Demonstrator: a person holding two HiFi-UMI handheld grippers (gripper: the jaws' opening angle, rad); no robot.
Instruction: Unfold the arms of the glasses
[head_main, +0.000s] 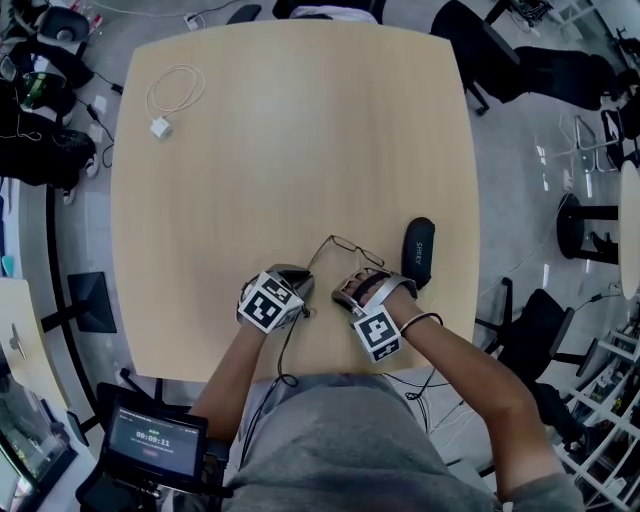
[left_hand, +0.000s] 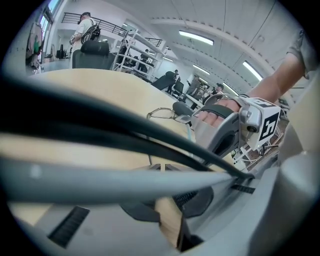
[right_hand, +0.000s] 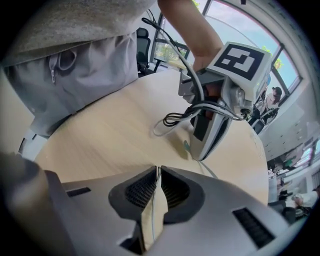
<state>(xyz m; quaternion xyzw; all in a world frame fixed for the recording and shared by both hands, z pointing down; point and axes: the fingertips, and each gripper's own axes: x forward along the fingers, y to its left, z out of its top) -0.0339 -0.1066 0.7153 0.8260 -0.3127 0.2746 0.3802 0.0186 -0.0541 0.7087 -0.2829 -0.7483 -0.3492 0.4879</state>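
Observation:
Thin wire-framed glasses (head_main: 352, 245) lie on the light wooden table (head_main: 300, 130), lenses away from me, both arms reaching back toward the grippers. My left gripper (head_main: 304, 289) is shut on the left arm near its end. In the left gripper view the lenses (left_hand: 167, 114) sit beyond blurred cables, and a thin arm runs into the closed left gripper (left_hand: 160, 167). My right gripper (head_main: 346, 294) is shut on the other arm; in its own view a thin wire passes between the pads of the right gripper (right_hand: 158, 172). A teal arm tip (right_hand: 186, 145) pokes out beside the left gripper (right_hand: 200, 150).
A black glasses case (head_main: 418, 250) lies just right of the glasses. A white cable (head_main: 177, 90) with a charger (head_main: 160, 128) rests at the table's far left. Chairs and gear surround the table; my lap is at its near edge.

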